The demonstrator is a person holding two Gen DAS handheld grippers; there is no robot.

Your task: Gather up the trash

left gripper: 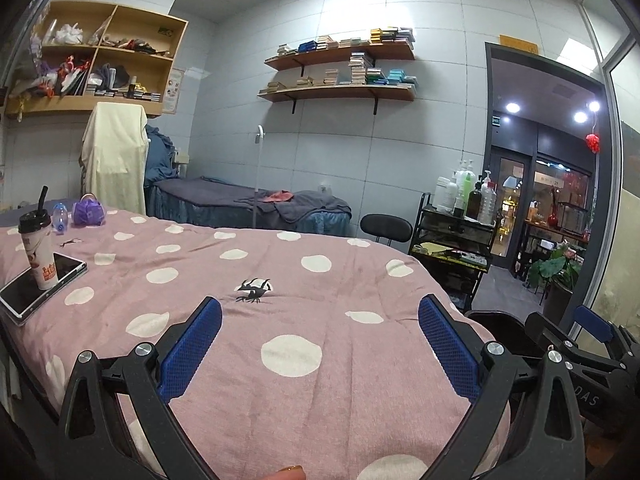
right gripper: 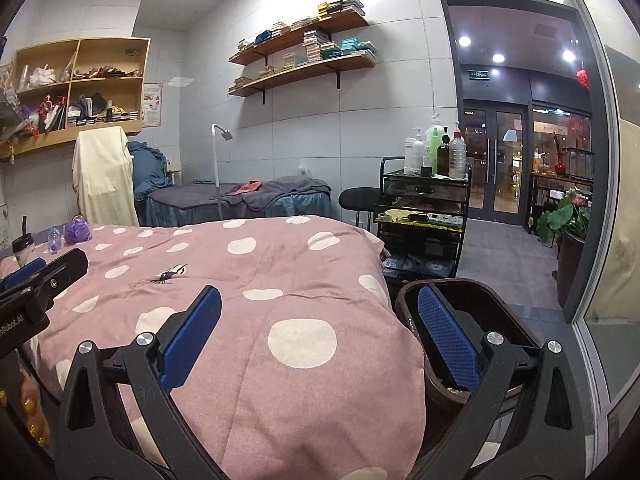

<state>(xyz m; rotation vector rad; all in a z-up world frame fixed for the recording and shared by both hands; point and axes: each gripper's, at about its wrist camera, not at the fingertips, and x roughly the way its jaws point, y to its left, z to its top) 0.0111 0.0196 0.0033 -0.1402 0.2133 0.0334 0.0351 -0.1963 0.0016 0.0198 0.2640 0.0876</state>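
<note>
A paper drink cup with a black lid and straw [left gripper: 38,246] stands on a tablet [left gripper: 42,280] at the left of the pink dotted bed [left gripper: 320,288]. A small clear bottle [left gripper: 59,216] and a crumpled purple bag [left gripper: 89,212] lie behind it; they also show far left in the right wrist view, bottle [right gripper: 54,239] and bag [right gripper: 77,232]. My left gripper [left gripper: 320,332] is open and empty over the bed. My right gripper [right gripper: 320,332] is open and empty, its right finger over a dark brown bin [right gripper: 460,344] beside the bed.
A black trolley [right gripper: 424,216] with bottles stands right of the bed, a black stool [right gripper: 360,200] beside it. A second bed [right gripper: 240,196] with grey covers lies behind. Wall shelves hold boxes. A potted plant [right gripper: 568,220] stands by the open doorway.
</note>
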